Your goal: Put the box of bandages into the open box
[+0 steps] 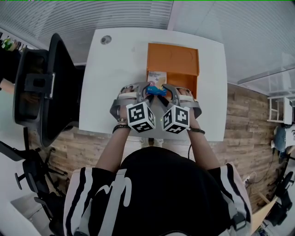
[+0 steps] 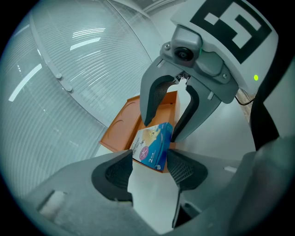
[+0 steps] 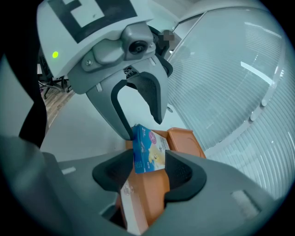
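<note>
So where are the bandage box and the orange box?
bandage box point(image 2: 156, 146), left gripper view, its printed front face.
orange box point(image 1: 173, 57), head view, its flat far panel.

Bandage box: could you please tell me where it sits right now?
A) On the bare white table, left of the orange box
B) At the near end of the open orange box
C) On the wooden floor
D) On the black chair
B: the head view shows the bandage box at the near end of the orange box, just ahead of the open left gripper and right gripper.

Office setting: a white desk point(image 1: 115, 83) on wood-pattern floor point(image 1: 249, 120), a black swivel chair point(image 1: 57, 87) alongside, striped glass wall point(image 1: 115, 14) behind.
</note>
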Demonstrator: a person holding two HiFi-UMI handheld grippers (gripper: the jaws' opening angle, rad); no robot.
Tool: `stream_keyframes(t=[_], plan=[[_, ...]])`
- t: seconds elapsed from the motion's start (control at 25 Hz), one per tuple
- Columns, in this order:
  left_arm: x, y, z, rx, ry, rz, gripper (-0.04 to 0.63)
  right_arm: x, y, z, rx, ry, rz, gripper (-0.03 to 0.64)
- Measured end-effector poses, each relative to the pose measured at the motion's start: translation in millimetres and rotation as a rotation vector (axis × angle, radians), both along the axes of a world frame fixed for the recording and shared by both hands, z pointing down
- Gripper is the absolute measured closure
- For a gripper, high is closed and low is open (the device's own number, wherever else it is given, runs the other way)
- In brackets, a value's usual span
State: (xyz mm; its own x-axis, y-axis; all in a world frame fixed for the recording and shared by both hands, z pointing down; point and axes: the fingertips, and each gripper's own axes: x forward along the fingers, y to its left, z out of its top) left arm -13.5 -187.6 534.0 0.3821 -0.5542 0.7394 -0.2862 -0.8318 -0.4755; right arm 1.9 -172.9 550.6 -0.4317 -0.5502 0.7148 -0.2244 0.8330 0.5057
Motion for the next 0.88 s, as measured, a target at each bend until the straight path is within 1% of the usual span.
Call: stream_keyframes(t=[0.24,0.4,0.72,0.88], plan=[[1,5,-2,-0.004,0.011,-0.009,0.354,-2,4,-1,0.002,-0.003,-0.003,0.411],[4,11,-5,0.007,0.02,-0.01,0.354,1,10,-5,0.012,-0.01,0.004,0.41],[5,21,-21,0.044,0.06,-0.036,0.354,12,18,-22,0.036,-0.062,0.043,0.41],[5,29,-28,0.05,0.081,-0.046,0.354,14,24,-36,0.054,-0.11,0.062,0.41]])
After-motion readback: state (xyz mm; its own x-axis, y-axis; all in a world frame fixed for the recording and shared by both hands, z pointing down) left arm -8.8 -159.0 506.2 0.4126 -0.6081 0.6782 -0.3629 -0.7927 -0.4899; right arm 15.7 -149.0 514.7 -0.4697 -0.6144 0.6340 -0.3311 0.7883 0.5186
